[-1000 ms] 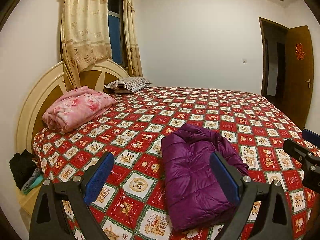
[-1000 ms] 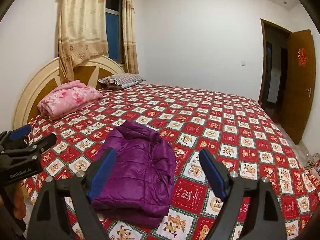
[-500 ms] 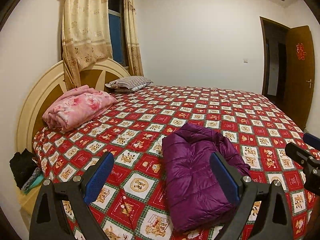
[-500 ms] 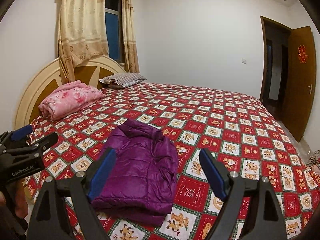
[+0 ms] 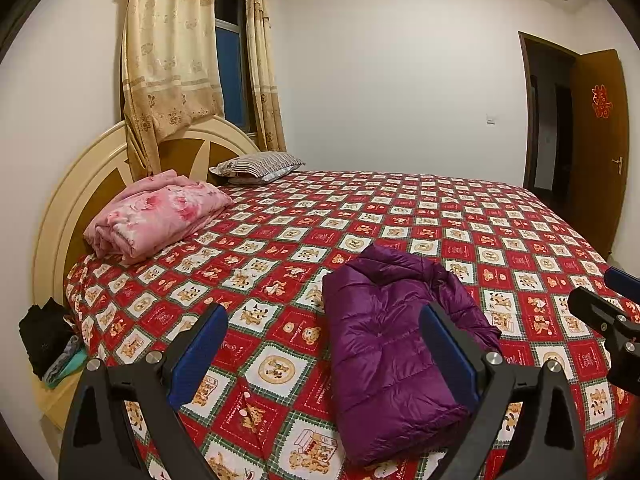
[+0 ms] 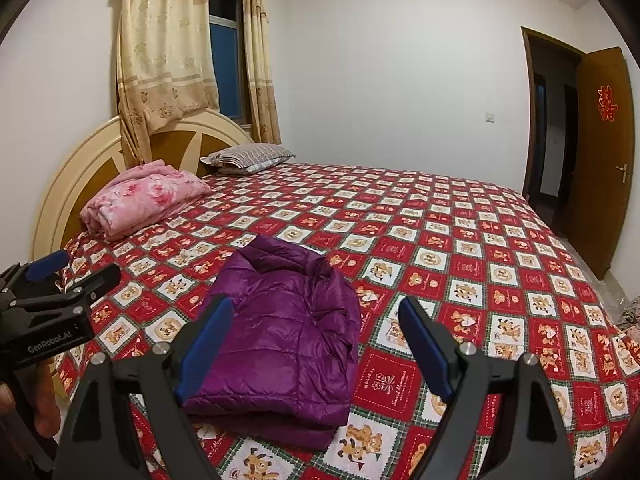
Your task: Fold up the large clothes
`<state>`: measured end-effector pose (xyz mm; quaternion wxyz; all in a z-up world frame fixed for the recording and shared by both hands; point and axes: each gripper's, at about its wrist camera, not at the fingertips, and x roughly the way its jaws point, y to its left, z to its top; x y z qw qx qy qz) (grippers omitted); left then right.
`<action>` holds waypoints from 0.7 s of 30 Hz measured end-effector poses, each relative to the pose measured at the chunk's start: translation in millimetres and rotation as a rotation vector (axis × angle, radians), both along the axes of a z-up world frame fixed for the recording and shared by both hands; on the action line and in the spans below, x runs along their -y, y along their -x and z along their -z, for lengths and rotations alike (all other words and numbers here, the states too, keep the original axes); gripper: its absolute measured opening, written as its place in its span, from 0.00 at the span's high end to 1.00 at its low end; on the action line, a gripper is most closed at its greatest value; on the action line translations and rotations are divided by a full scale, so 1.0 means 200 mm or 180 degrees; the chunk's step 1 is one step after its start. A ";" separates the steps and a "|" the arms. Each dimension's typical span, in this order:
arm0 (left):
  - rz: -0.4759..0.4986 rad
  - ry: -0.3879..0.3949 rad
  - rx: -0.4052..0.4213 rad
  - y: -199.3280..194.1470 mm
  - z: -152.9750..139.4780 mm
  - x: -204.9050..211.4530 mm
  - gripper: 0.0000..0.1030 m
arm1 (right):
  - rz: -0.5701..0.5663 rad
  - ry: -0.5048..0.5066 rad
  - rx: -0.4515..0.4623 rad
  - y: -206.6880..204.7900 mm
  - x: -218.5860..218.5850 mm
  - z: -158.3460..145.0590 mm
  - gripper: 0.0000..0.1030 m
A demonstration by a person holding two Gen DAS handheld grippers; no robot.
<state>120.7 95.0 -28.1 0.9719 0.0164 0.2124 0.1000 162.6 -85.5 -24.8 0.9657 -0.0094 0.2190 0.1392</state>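
change: almost none | purple jacket [image 5: 394, 344] lies folded on the bed [image 5: 500, 232], same spot between and ahead of my left fingers [image 5: 198, 354] | my right fingers [image 6: 424, 346] kept the same wide gap, nothing between them | my view of the room drifted only a trace

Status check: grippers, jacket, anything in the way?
Left gripper open, empty. Right gripper open, empty. Jacket folded on the bed, untouched. Nothing in the way.

Folded down jacket [image 6: 280, 328] lies on the bed [image 6: 460, 240] near its front edge. Folded blanket [image 6: 144, 196] lies behind it to the left, at the headboard [image 6: 80, 168]. Pillow [image 6: 248, 157] lies beyond the blanket.
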 end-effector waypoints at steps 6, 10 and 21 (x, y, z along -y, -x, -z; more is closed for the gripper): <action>-0.0003 -0.0002 -0.0005 0.00 0.01 0.00 0.06 | 0.0000 -0.0010 -0.0007 0.00 0.00 0.00 0.15; 0.0003 -0.0002 -0.0009 0.00 0.01 0.00 0.06 | 0.0001 -0.0008 -0.0004 0.00 0.00 0.00 0.15; 0.0012 0.0003 -0.0024 0.00 0.03 0.00 0.06 | -0.0003 -0.0011 -0.0017 0.00 -0.01 0.00 0.14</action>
